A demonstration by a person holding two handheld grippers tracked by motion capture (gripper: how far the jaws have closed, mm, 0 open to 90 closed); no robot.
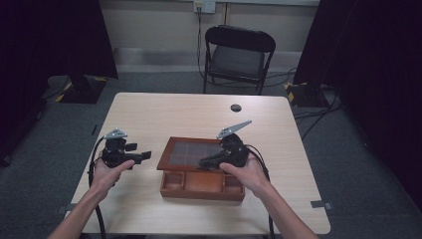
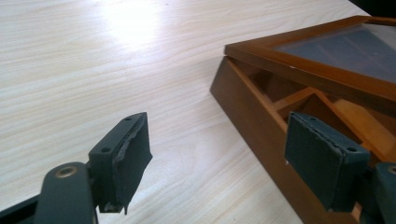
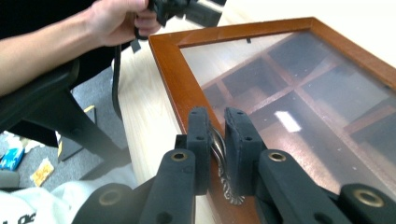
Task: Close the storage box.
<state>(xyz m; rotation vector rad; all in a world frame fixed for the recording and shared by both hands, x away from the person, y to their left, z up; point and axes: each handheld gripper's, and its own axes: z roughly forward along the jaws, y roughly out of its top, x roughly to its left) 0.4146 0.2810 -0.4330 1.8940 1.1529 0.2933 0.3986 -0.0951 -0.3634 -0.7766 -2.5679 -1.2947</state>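
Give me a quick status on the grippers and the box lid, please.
Right gripper shut on lid handle, lid raised partway. Left gripper open, empty, beside box. Nothing in the way.

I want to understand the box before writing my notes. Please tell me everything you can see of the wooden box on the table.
The wooden box is reddish-brown with open compartments inside. Its lid, a wooden frame around a dark transparent pane, is lifted partly open. The right gripper is shut on a small metal handle at the lid's front edge. The left gripper is open beside the box, not touching it.
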